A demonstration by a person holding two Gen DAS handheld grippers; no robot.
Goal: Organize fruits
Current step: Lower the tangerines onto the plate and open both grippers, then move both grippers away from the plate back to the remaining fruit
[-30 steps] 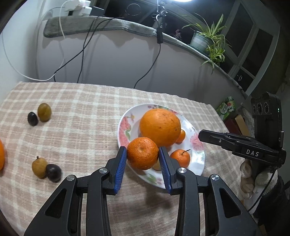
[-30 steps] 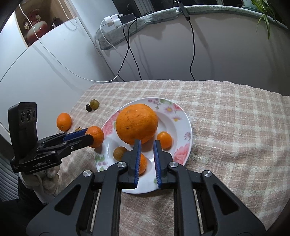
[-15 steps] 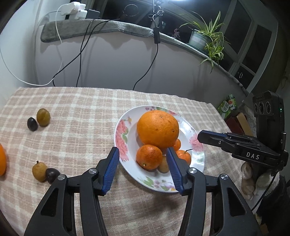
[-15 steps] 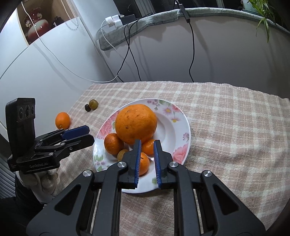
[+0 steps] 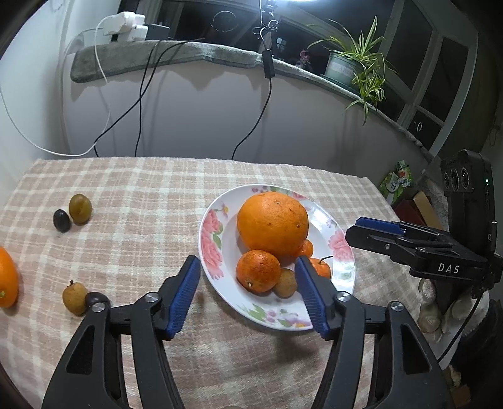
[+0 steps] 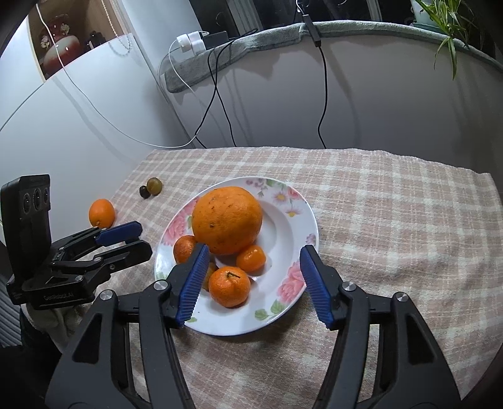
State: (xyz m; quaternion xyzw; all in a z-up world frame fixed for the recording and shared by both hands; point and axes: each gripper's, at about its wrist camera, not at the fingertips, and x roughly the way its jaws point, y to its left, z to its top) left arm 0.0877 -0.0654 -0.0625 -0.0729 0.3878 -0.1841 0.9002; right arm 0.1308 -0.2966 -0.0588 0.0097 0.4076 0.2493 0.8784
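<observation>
1. The left gripper (image 5: 248,294) hangs over the near rim of the flowered plate (image 5: 210,239); its jaws have just been opening and now stand wide, gripping nothing. A mandarin (image 5: 258,271) lies on the plate between the blue pads, apart from both.
2. The right gripper (image 6: 253,283) is likewise spread over the plate's near edge, its jaws having just been opening, with nothing in its hold. A stemmed tangerine (image 6: 229,286) sits loose between its pads.
3. On the plate a large orange (image 5: 272,224) fills the middle, with the smaller citrus and a brownish little fruit (image 5: 284,282) crowded against its near side.
4. The plate stands on a pink-and-cream checked tablecloth (image 5: 141,201) that covers the whole table (the weave looks coarse, like a towel).
5. Left on the cloth, well apart from the plate: a green plum (image 5: 80,204) touching a dark plum (image 5: 61,220), a tan fruit (image 5: 74,297) beside another dark one (image 5: 96,299), and an orange (image 5: 7,277) at the frame's edge.
6. Behind the table a pale curved wall carries a ledge draped in grey cloth (image 5: 176,55), from which black and white cables (image 5: 143,94) hang down.
7. White chargers (image 5: 125,23) and a potted spider plant (image 5: 358,67) rest on that ledge, with dark windows behind it.
</observation>
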